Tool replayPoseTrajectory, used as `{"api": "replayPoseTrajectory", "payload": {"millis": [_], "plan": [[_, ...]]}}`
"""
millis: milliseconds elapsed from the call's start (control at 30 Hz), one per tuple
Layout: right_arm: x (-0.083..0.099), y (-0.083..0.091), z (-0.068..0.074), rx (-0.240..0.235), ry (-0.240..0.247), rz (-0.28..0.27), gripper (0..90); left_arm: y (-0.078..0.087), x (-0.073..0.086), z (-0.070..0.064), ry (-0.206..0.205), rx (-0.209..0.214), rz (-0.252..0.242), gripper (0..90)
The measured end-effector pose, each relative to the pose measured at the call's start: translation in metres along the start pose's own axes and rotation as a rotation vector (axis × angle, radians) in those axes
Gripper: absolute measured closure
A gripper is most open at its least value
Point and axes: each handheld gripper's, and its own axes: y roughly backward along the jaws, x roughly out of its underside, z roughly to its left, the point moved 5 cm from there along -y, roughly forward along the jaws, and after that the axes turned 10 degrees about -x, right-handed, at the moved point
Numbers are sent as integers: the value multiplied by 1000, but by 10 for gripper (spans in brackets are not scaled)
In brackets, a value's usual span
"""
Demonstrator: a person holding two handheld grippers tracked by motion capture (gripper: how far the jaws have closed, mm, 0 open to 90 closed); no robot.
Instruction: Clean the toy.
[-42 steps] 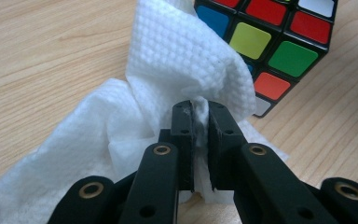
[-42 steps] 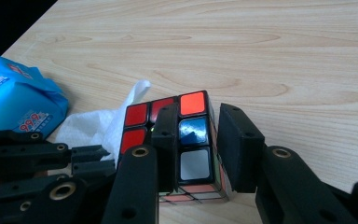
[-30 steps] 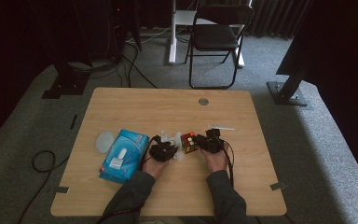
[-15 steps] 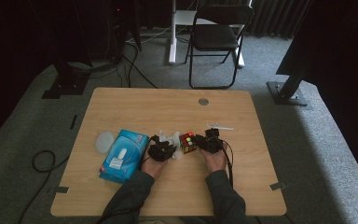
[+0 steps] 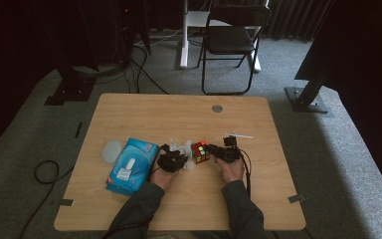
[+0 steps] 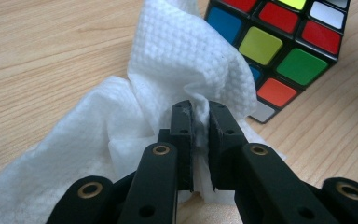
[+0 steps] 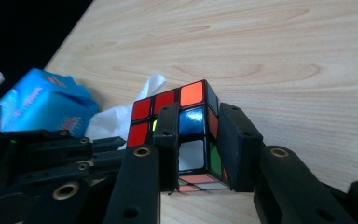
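A colour puzzle cube (image 5: 199, 151) sits at the middle of the wooden table (image 5: 179, 114). My right gripper (image 5: 218, 151) is shut on the cube (image 7: 193, 126), its jaws pressing two opposite sides near one corner. A crumpled white wipe (image 6: 168, 84) lies just left of the cube (image 6: 284, 42). My left gripper (image 6: 199, 119) is shut on a fold of that wipe, and the wipe's upper edge leans against the cube's face. In the high view the left gripper (image 5: 178, 160) shows with the wipe (image 5: 180, 147) bunched ahead of it.
A blue pack of wipes (image 5: 132, 164) lies to the left of my left hand, with a round clear lid (image 5: 112, 151) beside it. A thin white stick (image 5: 238, 135) rests behind the right gripper. A grey grommet (image 5: 217, 108) marks the table's far side; a folding chair (image 5: 231, 40) stands beyond.
The right gripper has tilted the cube slightly toward the left. The left gripper with the wipe has edged closer to the cube.
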Motion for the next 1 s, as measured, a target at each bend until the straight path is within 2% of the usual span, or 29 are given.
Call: {"api": "replayPoseTrajectory", "payload": {"millis": [33, 133, 267, 300, 367, 567, 600, 767, 867, 900, 933, 967, 1000], "plan": [[0, 0, -2, -16, -17, -2, 698, 0, 0, 0, -2, 0, 1, 824], [0, 0, -2, -16, -19, -1, 698, 0, 0, 0, 0, 0, 0, 825], [0, 2, -5, -35, -51, -8, 699, 0, 0, 0, -2, 0, 0, 825], [-1, 3, -8, -51, -76, -17, 701, 0, 0, 0, -2, 0, 0, 825], [-1, 4, -9, -52, -79, -18, 704, 0, 0, 0, -2, 0, 0, 824], [-6, 9, -11, -12, -62, -18, 727, 0, 0, 0, -3, 0, 1, 825], [-7, 10, -10, 17, -44, -15, 733, 0, 0, 0, -4, 0, 0, 825], [-10, 10, -7, 76, 10, 0, 739, 0, 0, 0, -6, -3, 0, 825], [-10, 11, -8, 85, 5, -8, 747, 0, 0, 0, -6, -3, 1, 825], [-11, 12, -9, 104, 9, -15, 889, 0, 0, 0, -7, -3, 1, 825], [-10, 13, -12, 158, 18, -1, 857, 0, 0, 0, -5, -2, 1, 824], [-7, 10, -15, 166, 14, 23, 856, 0, 0, 0, -5, -3, -1, 824], [-7, 10, -15, 166, 14, 23, 856, 0, 0, 0, -5, -3, -1, 824]]}}
